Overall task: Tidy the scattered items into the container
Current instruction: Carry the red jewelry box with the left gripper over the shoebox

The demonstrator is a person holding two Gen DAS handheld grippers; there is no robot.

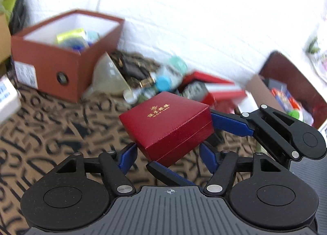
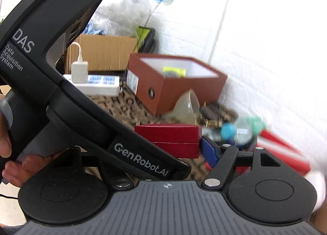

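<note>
A small red jewelry box point(image 1: 166, 125) with gold lettering is held above the patterned cloth. My left gripper point(image 1: 167, 155) has its blue fingers on the box's lower corners. My right gripper point(image 1: 181, 138) comes in from the right, one finger point(image 1: 231, 123) on the box's right side and one under it. In the right wrist view the same box point(image 2: 169, 139) sits against my right finger point(image 2: 209, 150); the left gripper's body hides the other finger. The brown open container point(image 1: 61, 67) stands at the back left, also in the right wrist view point(image 2: 175, 83), with several items inside.
A glass funnel point(image 1: 109, 77), dark pouch, bottles with blue and green caps point(image 1: 163, 82) and a red open box point(image 1: 206, 89) lie in a pile by the white wall. Another dark red container point(image 1: 294, 91) is at right. A white power strip point(image 2: 96, 83) and cardboard box point(image 2: 102, 53) stand behind.
</note>
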